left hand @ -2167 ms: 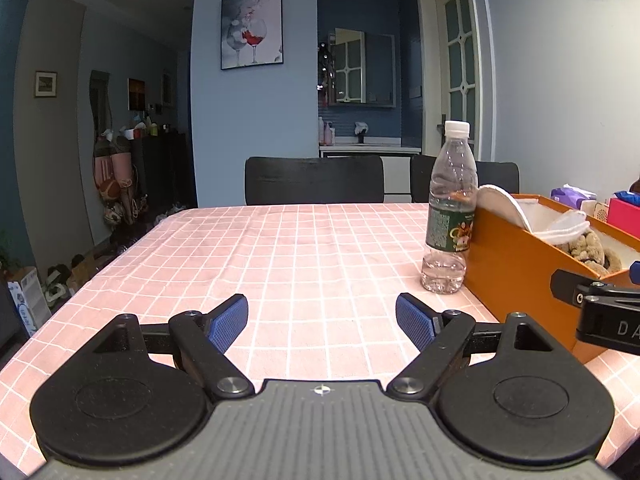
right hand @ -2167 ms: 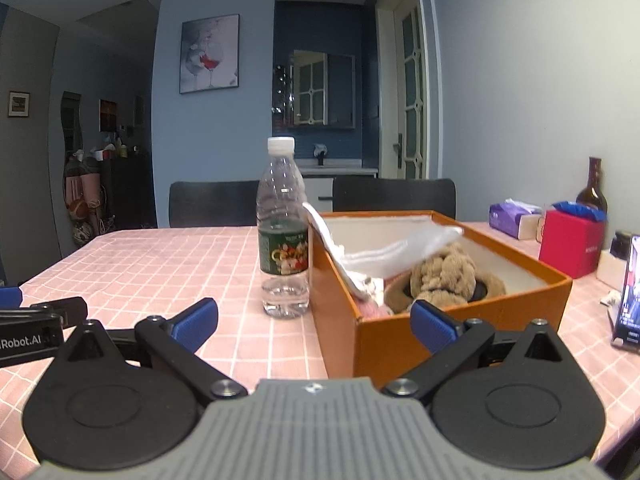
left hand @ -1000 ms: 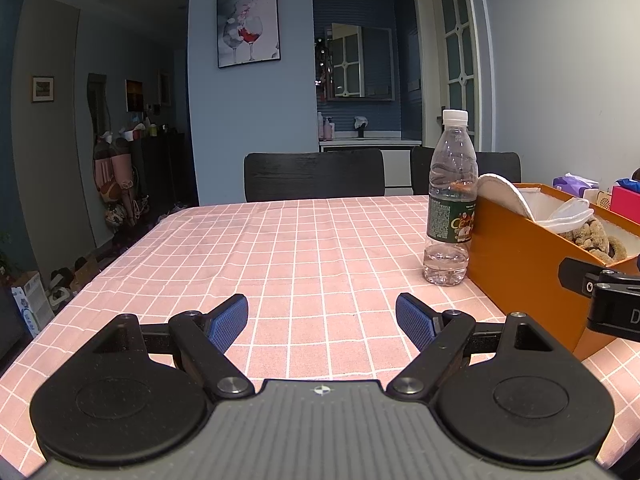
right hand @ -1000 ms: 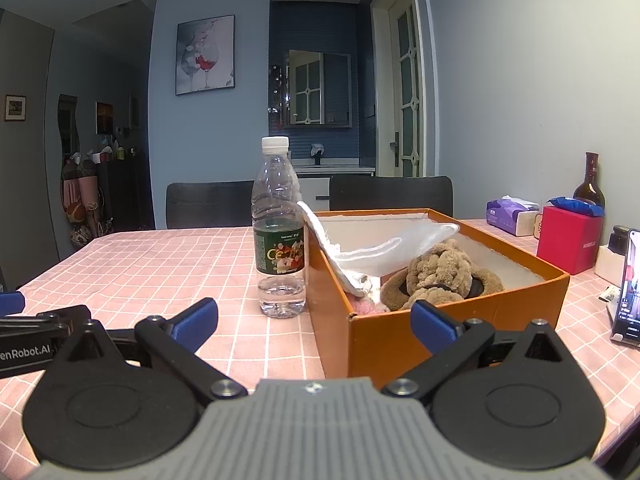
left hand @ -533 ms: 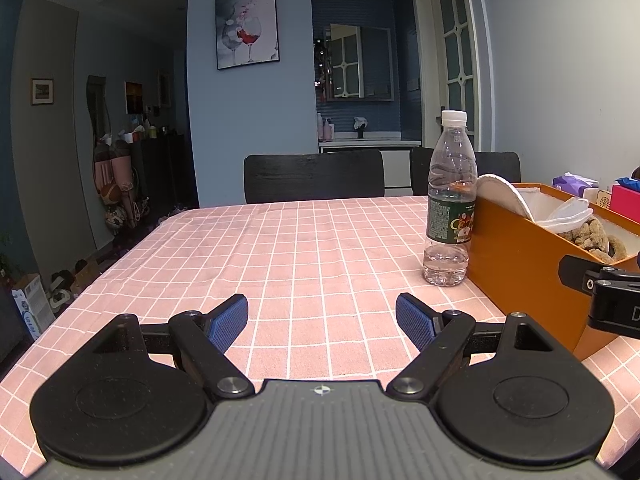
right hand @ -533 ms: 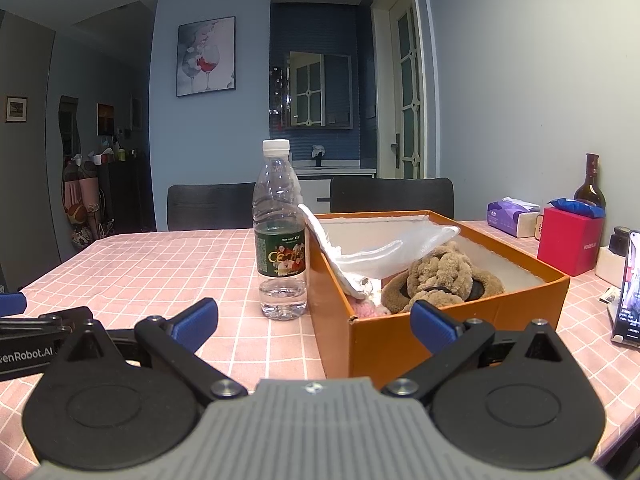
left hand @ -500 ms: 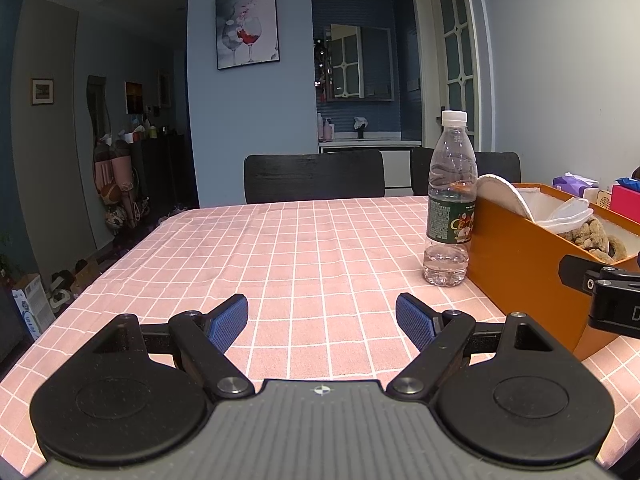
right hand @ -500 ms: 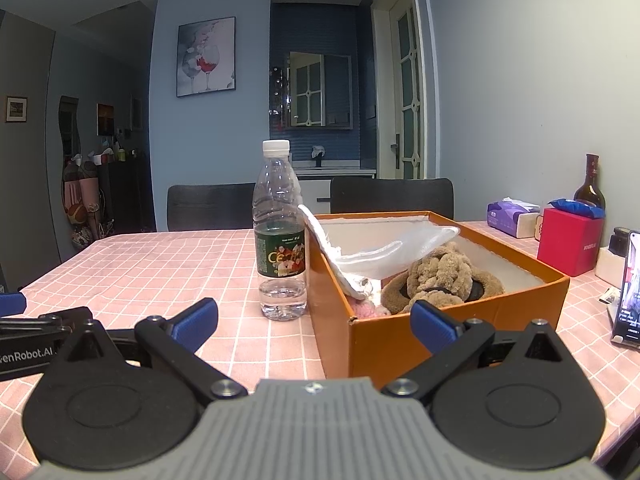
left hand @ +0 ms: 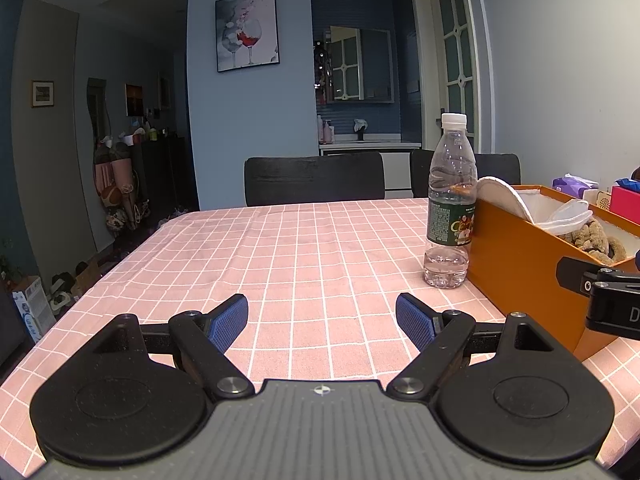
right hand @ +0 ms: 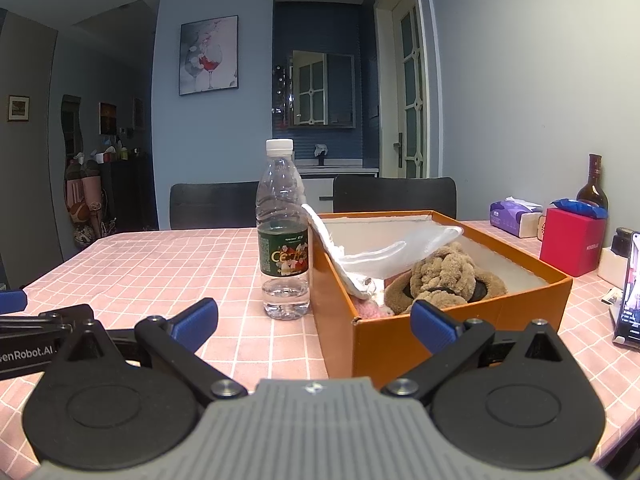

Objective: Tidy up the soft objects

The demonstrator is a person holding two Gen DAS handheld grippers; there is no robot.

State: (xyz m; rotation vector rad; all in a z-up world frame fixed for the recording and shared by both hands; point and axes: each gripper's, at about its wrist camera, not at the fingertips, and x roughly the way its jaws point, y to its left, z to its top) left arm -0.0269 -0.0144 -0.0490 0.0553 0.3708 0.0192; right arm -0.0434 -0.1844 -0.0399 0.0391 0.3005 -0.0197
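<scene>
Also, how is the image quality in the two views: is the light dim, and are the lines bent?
Left wrist view: dim bluish room light, door frame bowed by the fisheye, water bottle sharp. Right wrist view: same dim light, corners dark, plush toy in the orange box clear, phone screen at the right edge bright.

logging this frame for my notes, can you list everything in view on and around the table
tablecloth: 1, pink with white grid, covering the table
water bottle: 1, clear with green label and white cap, upright beside the box
box: 1, orange, open, right of the bottle
plush toy: 1, brown, inside the box
plastic bag: 1, white, draped in the box
tissue pack: 1, purple, far right
red box: 1, right edge
dark bottle: 1, brown, behind the red box
chairs: 2, black, far side
left gripper: 1, black with blue pads, open
right gripper: 1, same, open, before the box
</scene>
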